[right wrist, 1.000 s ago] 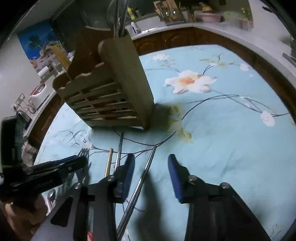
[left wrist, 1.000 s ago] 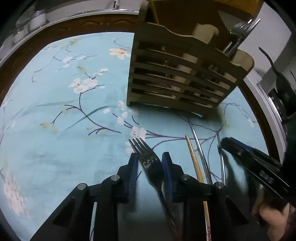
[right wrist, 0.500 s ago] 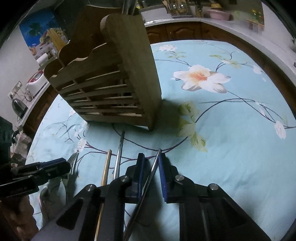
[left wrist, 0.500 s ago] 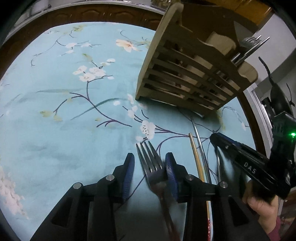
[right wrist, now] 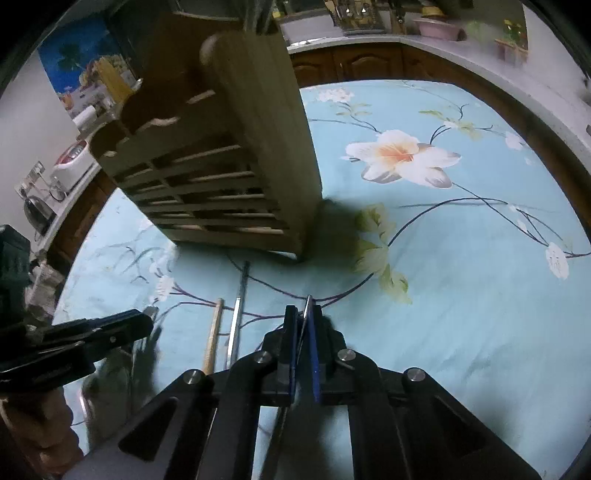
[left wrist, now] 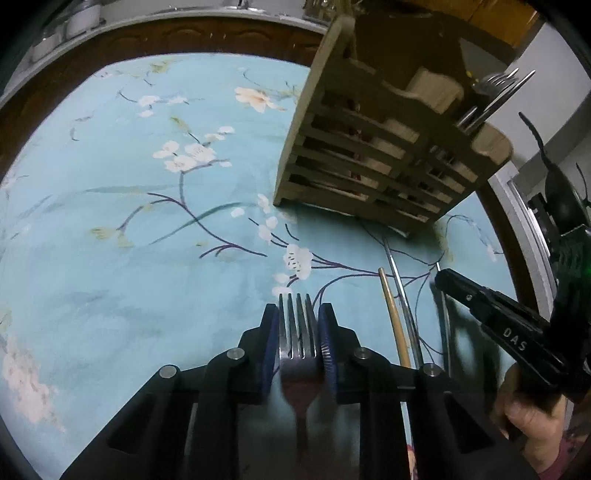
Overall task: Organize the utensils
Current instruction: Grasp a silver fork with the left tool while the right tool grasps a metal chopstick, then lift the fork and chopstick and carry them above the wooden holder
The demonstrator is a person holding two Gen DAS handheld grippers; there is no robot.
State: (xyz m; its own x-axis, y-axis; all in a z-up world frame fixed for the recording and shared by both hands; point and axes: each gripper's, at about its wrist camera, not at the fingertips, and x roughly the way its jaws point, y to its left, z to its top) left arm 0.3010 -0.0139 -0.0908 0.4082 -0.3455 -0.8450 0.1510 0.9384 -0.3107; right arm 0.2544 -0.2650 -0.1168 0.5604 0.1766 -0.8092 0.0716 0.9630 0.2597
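My left gripper is shut on a steel fork, tines pointing forward over the tablecloth. My right gripper is shut on a thin metal chopstick; it also shows at the right of the left wrist view. A wooden chopstick and a second metal chopstick lie side by side on the cloth between the grippers. The wooden slatted utensil holder stands ahead, also in the right wrist view, with forks in its right compartment.
The round table has a light blue floral cloth and a dark wooden rim. Counters with jars and kitchen items run behind it. A kettle and appliances sit at the left.
My left gripper closed on the fork, which now sits straight between the pads. My right gripper closed on the metal chopstick. Both moved closer to the holder.
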